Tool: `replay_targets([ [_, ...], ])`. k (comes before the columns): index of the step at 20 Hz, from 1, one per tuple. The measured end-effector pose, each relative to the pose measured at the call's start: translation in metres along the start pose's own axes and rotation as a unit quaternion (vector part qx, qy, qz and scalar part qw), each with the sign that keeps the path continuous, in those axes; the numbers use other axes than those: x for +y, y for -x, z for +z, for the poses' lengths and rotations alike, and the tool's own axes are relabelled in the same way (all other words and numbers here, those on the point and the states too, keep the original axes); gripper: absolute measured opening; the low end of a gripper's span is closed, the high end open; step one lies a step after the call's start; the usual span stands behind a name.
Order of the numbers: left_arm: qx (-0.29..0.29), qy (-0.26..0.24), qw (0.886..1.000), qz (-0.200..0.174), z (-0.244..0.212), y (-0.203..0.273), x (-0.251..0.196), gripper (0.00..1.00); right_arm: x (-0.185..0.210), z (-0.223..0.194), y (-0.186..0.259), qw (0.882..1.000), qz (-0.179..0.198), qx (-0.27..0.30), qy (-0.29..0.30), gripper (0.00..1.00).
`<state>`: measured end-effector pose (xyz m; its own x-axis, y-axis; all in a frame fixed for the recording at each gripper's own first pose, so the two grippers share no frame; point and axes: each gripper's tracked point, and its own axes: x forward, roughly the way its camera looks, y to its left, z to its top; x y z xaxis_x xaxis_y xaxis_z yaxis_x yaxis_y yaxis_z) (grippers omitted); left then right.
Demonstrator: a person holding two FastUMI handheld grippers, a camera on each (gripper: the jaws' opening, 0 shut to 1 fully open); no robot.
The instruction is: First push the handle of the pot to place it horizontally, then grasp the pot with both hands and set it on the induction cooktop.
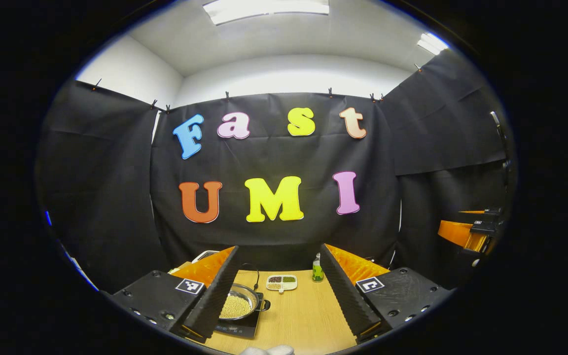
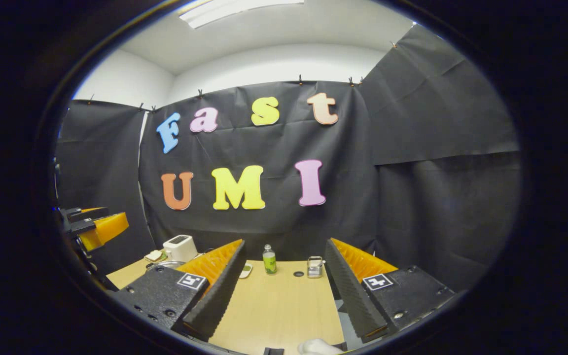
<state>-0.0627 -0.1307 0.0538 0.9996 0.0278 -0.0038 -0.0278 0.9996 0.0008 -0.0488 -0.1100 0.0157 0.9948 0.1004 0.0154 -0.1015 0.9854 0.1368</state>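
Note:
In the left gripper view a steel pot (image 1: pixel 237 303) holding pale beans rests on a black induction cooktop (image 1: pixel 238 329) at the table's left side. Its thin wire handle (image 1: pixel 254 272) arcs up over the far rim, and a stubby side handle (image 1: pixel 266 304) points right. My left gripper (image 1: pixel 280 250) hangs open above the table, its left finger covering the pot's left part. The right gripper (image 1: pixel 476 231) shows far right, raised. In the right gripper view my right gripper (image 2: pixel 286 244) is open over bare table, with the pot's rim (image 2: pixel 163 265) peeking past its left finger and the left gripper (image 2: pixel 94 227) at far left.
A wooden table (image 1: pixel 303 315) carries a small divided tray (image 1: pixel 281 282) of beans and a green bottle (image 1: pixel 317 270). The right gripper view adds the bottle (image 2: pixel 269 260), a white toaster (image 2: pixel 180 246), a small metal holder (image 2: pixel 315 266) and a dark disc (image 2: pixel 299 273).

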Motion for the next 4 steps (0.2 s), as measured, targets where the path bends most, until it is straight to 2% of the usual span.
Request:
replay_targets([
  [4, -0.002, -0.001, 1.000, 0.000, 0.0000, 0.0029, 0.0046, 0.96, -0.0028, -0.0015, 0.0047, 1.000, -0.004, 0.000, 0.001, 1.00],
])
